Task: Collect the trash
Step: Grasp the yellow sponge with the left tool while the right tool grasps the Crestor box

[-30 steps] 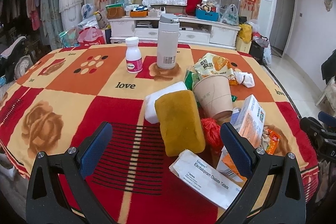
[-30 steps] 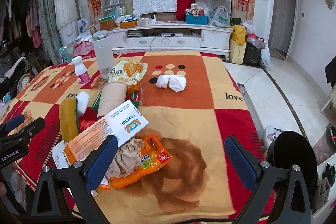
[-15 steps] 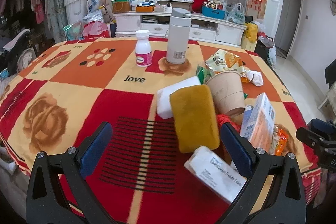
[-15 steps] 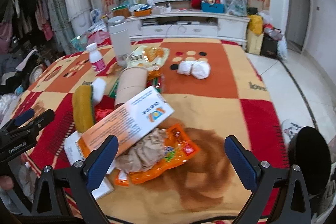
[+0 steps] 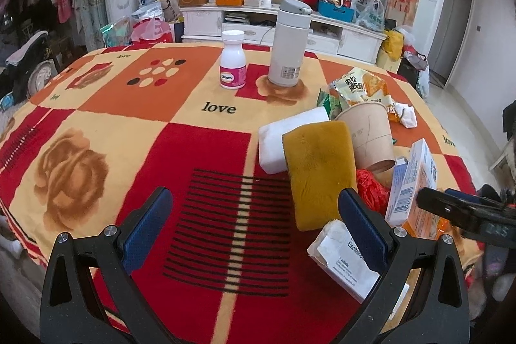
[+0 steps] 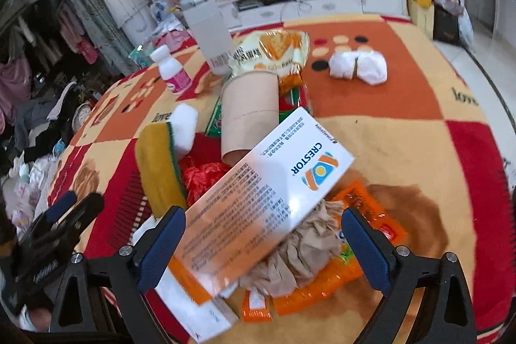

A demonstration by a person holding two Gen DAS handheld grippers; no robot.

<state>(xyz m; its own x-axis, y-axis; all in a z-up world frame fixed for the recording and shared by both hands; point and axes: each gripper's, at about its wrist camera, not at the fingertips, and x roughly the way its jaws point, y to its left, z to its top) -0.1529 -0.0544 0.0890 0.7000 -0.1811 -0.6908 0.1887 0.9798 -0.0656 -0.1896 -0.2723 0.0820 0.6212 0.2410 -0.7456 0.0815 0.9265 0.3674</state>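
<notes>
A heap of trash lies on the patterned tablecloth (image 5: 135, 124). In it are a white and orange Crestor box (image 6: 258, 205), a crumpled brown paper (image 6: 300, 253), an orange wrapper (image 6: 325, 289), a tipped paper cup (image 6: 250, 115) and a yellow snack bag (image 6: 271, 54). My right gripper (image 6: 264, 247) is open, its fingers either side of the box and the brown paper. My left gripper (image 5: 254, 224) is open over bare cloth. A yellow sponge (image 5: 319, 173) and a white tablet box (image 5: 345, 260) lie by its right finger.
A grey flask (image 5: 290, 44) and a pink-labelled pill bottle (image 5: 233, 60) stand at the back of the table. Two white tissue balls (image 6: 358, 66) lie apart on the orange square. A white foam block (image 5: 277, 141) and red plastic (image 5: 371, 186) sit by the sponge.
My right gripper has moved forward and down onto the heap, so the Crestor box now sits between its fingers. My left gripper has drifted left, and the sponge has slid toward its right finger.
</notes>
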